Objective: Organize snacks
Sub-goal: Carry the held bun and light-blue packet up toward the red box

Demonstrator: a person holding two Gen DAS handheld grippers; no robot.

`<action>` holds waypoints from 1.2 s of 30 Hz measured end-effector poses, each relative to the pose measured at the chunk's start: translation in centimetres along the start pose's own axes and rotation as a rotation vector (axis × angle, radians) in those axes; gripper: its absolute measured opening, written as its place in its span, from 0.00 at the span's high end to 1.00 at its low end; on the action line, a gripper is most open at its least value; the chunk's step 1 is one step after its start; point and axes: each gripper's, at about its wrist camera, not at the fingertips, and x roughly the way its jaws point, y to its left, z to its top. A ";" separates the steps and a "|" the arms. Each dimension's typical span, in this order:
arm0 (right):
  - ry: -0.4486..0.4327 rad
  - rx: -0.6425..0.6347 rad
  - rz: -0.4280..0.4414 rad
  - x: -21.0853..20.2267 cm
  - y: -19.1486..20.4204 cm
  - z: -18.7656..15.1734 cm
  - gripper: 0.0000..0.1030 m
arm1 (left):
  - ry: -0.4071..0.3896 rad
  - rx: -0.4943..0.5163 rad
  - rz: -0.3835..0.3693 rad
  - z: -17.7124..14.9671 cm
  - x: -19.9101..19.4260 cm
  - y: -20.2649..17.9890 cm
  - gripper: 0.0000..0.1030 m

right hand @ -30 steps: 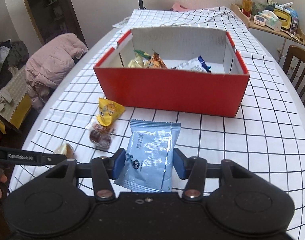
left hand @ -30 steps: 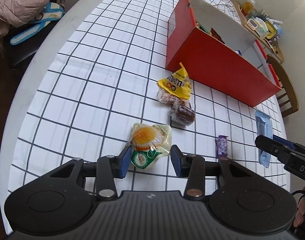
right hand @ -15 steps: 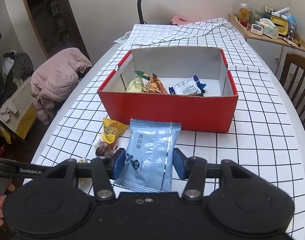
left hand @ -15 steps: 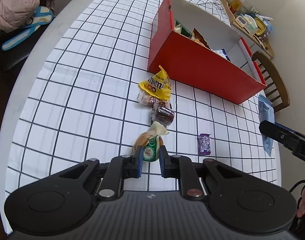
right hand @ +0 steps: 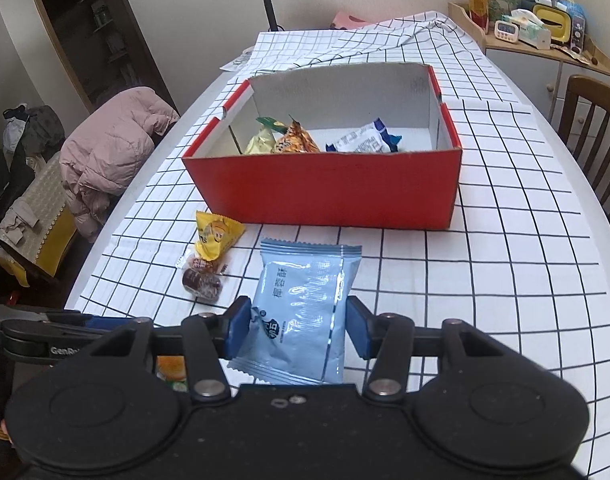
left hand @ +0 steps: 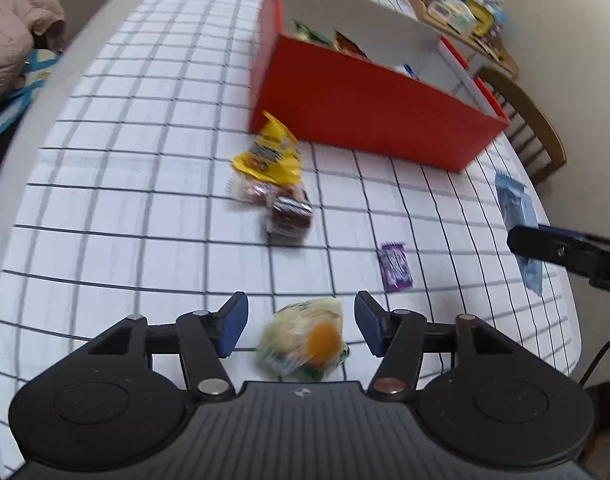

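Box (right hand: pixel 325 196): middle of the right wrist picture, on the table (right hand: pixel 505 280).
Snack packs (right hand: pixel 297 140): inside the box.
Two wrapped sweets (right hand: pixel 203 276): left of the flat pack (right hand: pixel 305 304), below the box.
Chair (right hand: pixel 597 132): right edge.

Snacks half sorted, red box open

Red box (right hand: pixel 325 196) already has three packets inside. Yellow candy bag (right hand: pixel 215 234) sits just in front of its corner, brown wrapped sweets (right hand: pixel 201 278) touching it, small purple packet (left hand: pixel 395 266) nearby. Green-orange snack (left hand: pixel 305 338) looks blurry. Light blue packet (right hand: pixel 301 312) is upright.
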 end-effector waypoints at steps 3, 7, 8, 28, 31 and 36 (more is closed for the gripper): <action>0.003 0.009 -0.001 -0.1 -0.4 -0.3 0.52 | 0.049 0.008 -0.005 -0.3 1.1 -0.1 0.34; 0.007 0.020 -0.001 0.0 -0.8 -0.6 0.52 | 0.082 0.023 0.017 -0.9 2.1 -0.5 0.34; 0.009 0.021 0.000 0.0 -0.9 -0.7 0.52 | 0.086 0.029 0.020 -1.1 2.2 -0.6 0.34; 0.006 0.017 0.000 0.0 -1.2 -0.7 0.52 | 0.041 0.005 0.073 -1.6 1.6 -1.8 0.63; -0.002 0.009 -0.004 -0.2 -1.1 -0.5 0.52 | 0.031 -0.036 0.054 -1.5 0.8 -1.5 0.63; -0.023 -0.004 -0.008 -0.9 -1.0 0.1 0.52 | -0.013 -0.053 0.046 -1.0 -1.0 -1.7 0.63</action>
